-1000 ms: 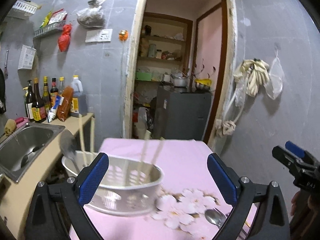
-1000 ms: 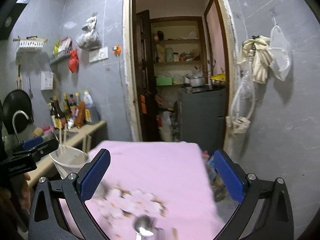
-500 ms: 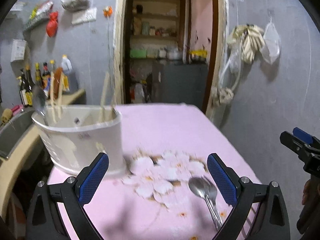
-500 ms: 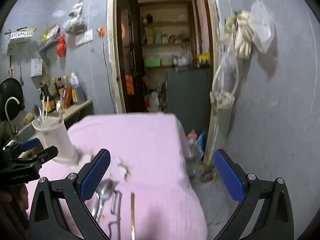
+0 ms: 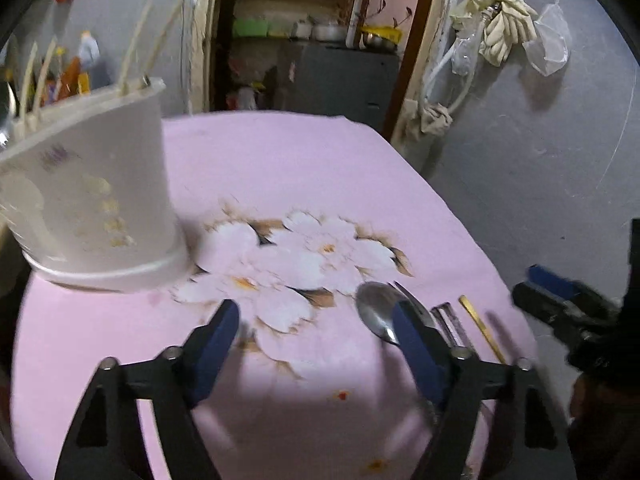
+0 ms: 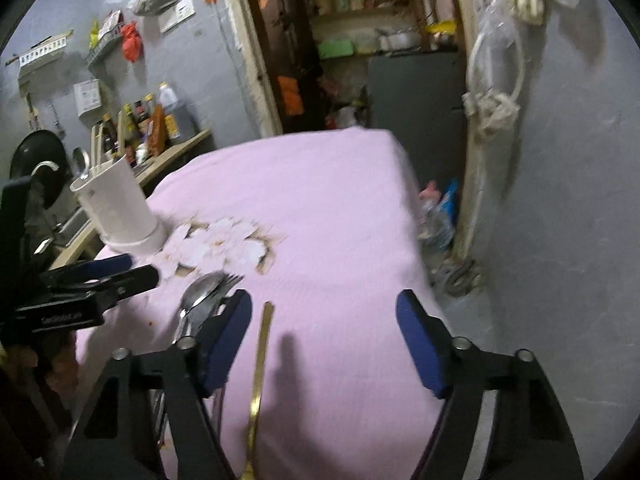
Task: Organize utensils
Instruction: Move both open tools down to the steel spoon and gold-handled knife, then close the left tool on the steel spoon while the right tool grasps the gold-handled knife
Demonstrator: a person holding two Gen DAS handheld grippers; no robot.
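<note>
Currently spoon [image 5: 374,312], fork [image 6: 224,285] and gold utensil [image 6: 260,354] lie lengthwise, heads pointing away; left gripper [image 5: 316,336] and right gripper [image 6: 324,330] have just been closing, fingers part-open, empty.

Left tongs [image 5: 316,332], right tongs [image 6: 324,328] closing (both empty).

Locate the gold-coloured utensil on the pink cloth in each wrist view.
Left wrist: gold utensil lower right, right of the spoon and fork.
Right wrist: gold utensil lower centre, running toward the camera, beside the left pad.
Shared landmark: white utensil holder.
</note>
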